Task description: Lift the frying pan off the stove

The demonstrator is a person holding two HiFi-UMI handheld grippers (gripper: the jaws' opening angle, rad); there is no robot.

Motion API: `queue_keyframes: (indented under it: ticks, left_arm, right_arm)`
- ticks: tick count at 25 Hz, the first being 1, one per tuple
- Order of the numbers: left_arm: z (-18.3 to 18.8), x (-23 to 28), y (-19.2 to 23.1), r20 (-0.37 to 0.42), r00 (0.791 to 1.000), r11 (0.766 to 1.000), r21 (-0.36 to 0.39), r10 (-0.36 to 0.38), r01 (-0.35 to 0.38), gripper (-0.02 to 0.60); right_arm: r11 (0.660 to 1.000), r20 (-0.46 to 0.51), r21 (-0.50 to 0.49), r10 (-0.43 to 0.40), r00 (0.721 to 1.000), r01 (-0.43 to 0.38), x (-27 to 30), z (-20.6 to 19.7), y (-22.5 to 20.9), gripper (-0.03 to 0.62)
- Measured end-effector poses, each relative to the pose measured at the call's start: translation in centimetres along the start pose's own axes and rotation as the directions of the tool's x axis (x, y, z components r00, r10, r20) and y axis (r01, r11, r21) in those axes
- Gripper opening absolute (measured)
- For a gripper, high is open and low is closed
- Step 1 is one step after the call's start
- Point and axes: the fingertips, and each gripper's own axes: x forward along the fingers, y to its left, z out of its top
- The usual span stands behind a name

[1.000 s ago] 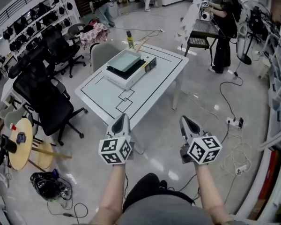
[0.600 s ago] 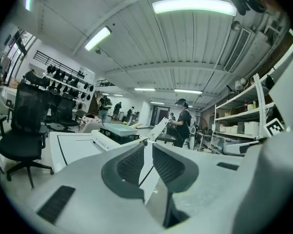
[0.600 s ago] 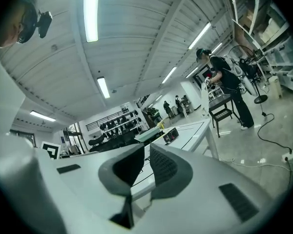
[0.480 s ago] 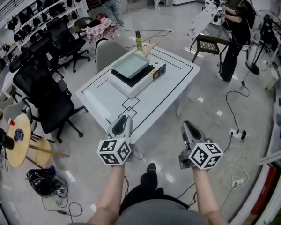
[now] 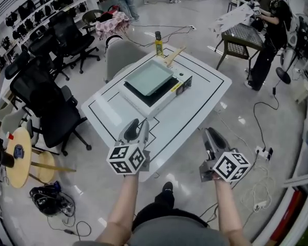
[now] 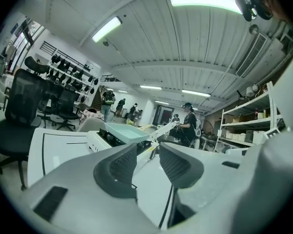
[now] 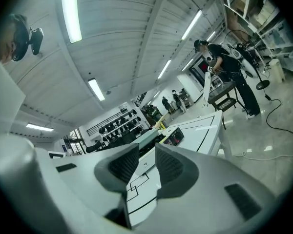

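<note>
Frying pan (image 5: 150,78), square and pale green, is sitting on top of the white stove (image 5: 169,97) at the middle of the white table (image 5: 200,104), its light handle (image 5: 175,55) pointing away from the person. It is lying well ahead of both grippers, slightly right of the left gripper (image 5: 138,124) and left of the right gripper (image 5: 210,133); neither is touching it.

Far left, a round wooden stool (image 5: 20,158) is standing on the floor with black office chairs (image 5: 46,101) behind it. A grey chair (image 5: 120,55) is standing at the table's far side, and a yellow bottle (image 5: 158,42) is standing near the pan's handle. A person in black (image 5: 271,29) is working at a wire-top stand far right, and a power strip (image 5: 263,151) with cables is lying on the floor. Only bare tabletop with black lines is lying between the grippers and the stove.

Left gripper is hovering over the table's near edge, fingers apart and opening, nothing between them; in the left gripper view the pan and stove are showing through the gap (image 6: 147,152). Right gripper is hanging beside the near edge over the floor, fingers apart by a narrower gap (image 7: 147,156) and opening, holding nothing.
</note>
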Motion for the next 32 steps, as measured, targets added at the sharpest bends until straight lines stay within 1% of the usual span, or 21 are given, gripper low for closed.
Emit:
queue_keyframes:
  ticks: [7,16,21,25,28,30,32]
  left_arm:
    - [0.7,4.0,3.0,-0.006,1.0,0.999,-0.033,0.019,-0.02,0.15]
    - [1.1,7.0,5.5,-0.015,0.999,0.996,-0.077,0.047,-0.048,0.16]
    - [1.1,8.4,6.3,-0.019,0.997,0.993,-0.085,0.075,-0.076,0.161]
    - [1.4,9.0,7.2,-0.01,0.991,0.987,-0.096,0.131,-0.131,0.161]
    - [1.5,10.3,7.0,-0.014,0.986,0.98,-0.105,0.168,-0.169,0.161]
    - [1.7,11.1,6.9,-0.011,0.979,0.973,-0.117,0.201,-0.201,0.161]
    - [2.0,11.4,7.3,-0.005,0.969,0.961,-0.134,0.245,-0.244,0.161]
  right_arm:
    - [1.0,0.005,0.022,0.006,1.0,-0.006,4.9,1.3,-0.9,0.103]
    - [0.998,-0.001,0.052,0.032,0.999,-0.032,9.2,2.3,-1.2,0.104]
    - [0.997,-0.02,0.058,0.058,0.998,-0.056,11.7,2.9,-2.1,0.104]
    - [0.992,-0.048,0.061,0.11,0.993,-0.107,14.4,3.8,-2.8,0.104]
    - [0.989,-0.064,0.069,0.138,0.988,-0.134,16.0,5.0,-4.2,0.106]
    - [0.985,-0.081,0.08,0.161,0.984,-0.154,17.3,5.8,-5.1,0.106]
    - [0.977,-0.111,0.095,0.201,0.973,-0.191,19.3,6.2,-5.5,0.106]
